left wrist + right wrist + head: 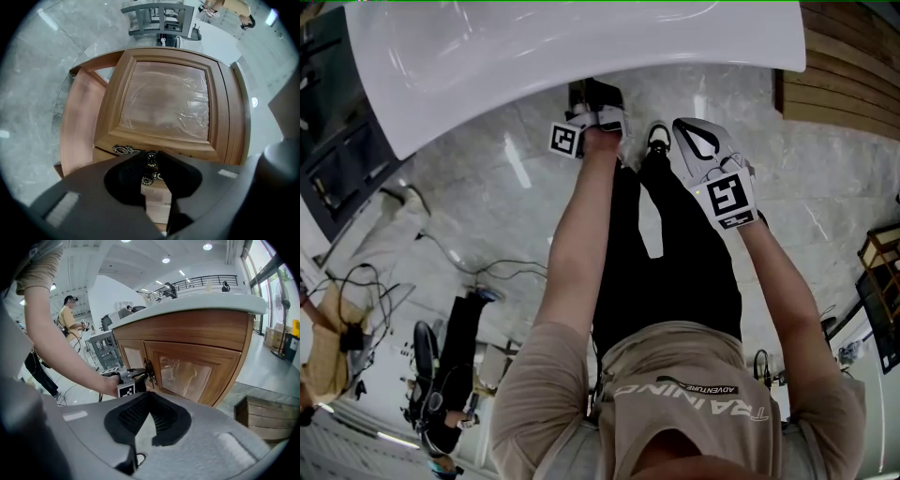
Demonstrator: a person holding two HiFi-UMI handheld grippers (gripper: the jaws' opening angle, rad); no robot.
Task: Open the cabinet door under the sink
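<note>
One hand-held gripper (151, 158), the left, pinches the door handle (123, 150).

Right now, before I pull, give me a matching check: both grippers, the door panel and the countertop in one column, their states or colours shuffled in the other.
1. left gripper
2. right gripper
3. door panel
4. countertop

A. white
B. jaws together, nothing between them
C. closed on the door handle
D. covered with clear plastic film

Pairs: 1-C, 2-B, 3-D, 4-A
</note>
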